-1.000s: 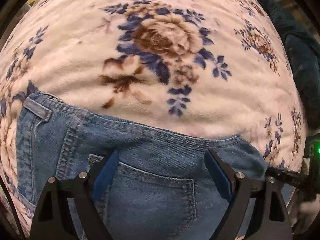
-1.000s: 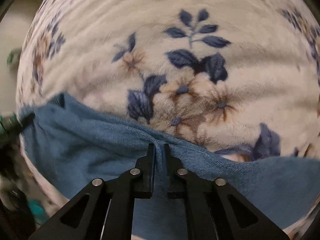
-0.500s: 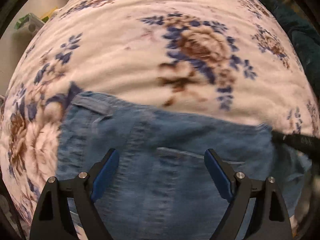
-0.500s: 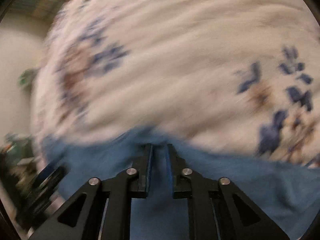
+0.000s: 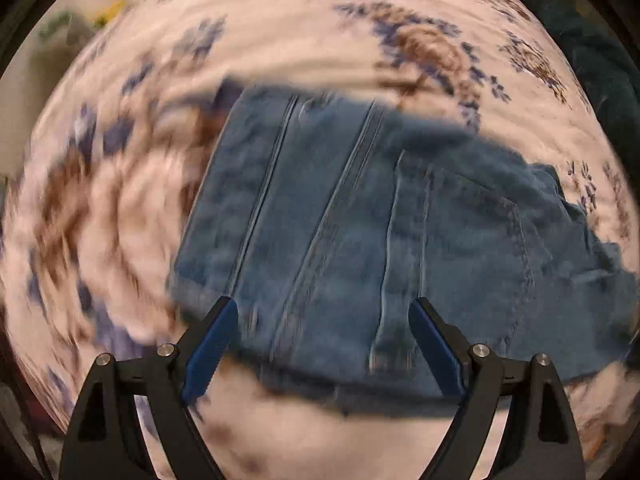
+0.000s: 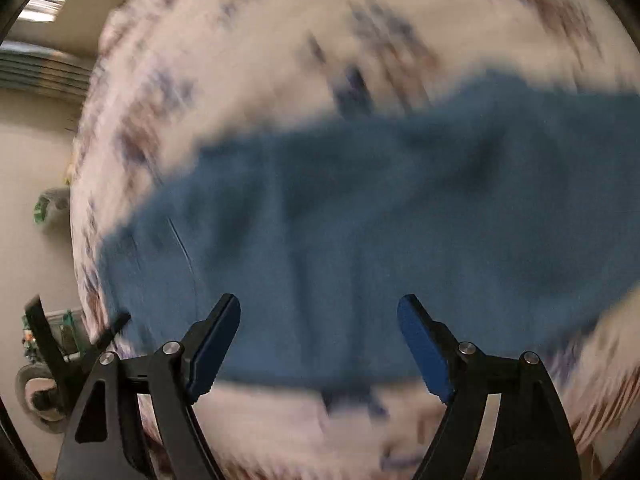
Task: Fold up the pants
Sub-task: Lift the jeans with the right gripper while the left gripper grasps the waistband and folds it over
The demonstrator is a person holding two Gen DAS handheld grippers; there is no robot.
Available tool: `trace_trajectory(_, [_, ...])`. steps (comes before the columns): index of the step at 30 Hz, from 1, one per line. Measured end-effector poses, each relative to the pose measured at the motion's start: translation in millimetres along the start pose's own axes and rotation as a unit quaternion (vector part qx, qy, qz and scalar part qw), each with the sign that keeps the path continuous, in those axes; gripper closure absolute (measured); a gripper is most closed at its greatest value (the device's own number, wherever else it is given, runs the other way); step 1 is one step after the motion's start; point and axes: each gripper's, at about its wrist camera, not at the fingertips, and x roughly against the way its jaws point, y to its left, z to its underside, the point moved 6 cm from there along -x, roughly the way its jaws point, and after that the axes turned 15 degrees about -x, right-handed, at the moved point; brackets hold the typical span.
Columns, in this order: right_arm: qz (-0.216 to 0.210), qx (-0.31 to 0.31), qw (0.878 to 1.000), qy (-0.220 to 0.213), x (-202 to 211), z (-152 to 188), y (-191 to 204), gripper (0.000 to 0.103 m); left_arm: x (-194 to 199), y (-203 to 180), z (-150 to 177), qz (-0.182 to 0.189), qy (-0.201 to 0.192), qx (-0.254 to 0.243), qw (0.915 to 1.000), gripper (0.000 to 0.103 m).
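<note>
The blue denim pants (image 5: 380, 232) lie folded in a compact stack on the floral blanket (image 5: 280, 32), seams and a back pocket facing up. My left gripper (image 5: 322, 340) is open and empty, above the near edge of the stack. In the right wrist view the pants (image 6: 380, 240) are a blurred blue shape. My right gripper (image 6: 320, 340) is open and empty, also above the near edge of the denim.
A dark green fabric (image 5: 592, 60) lies at the blanket's right edge. Beyond the bed's left side a wall and some small green items (image 6: 48, 204) show. The other gripper's fingers (image 6: 52, 344) appear at lower left in the right wrist view.
My right gripper has let go of the denim fold and opened. Both grippers have drawn back, so the whole folded stack now shows ahead. The views are motion-blurred.
</note>
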Motion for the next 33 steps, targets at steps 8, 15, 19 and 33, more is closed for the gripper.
trace_trajectory(8, [-0.164, -0.224, 0.960, 0.028, -49, 38, -53, 0.043, -16, 20, 36, 0.169, 0.010, 0.238, 0.9564, 0.016])
trace_trajectory(15, [-0.131, -0.257, 0.957, -0.017, -59, 24, -73, 0.096, -24, 31, 39, 0.141, -0.005, 0.277, 0.9504, 0.063])
trace_trajectory(19, [-0.146, -0.266, 0.953, -0.024, -53, 44, -83, 0.100, -9, 31, 39, 0.117, -0.026, 0.237, 0.9641, 0.081])
trace_trajectory(33, [-0.092, -0.198, 0.976, 0.002, -67, 48, -67, 0.100, -4, 43, 38, 0.108, -0.013, 0.212, 0.9712, 0.087])
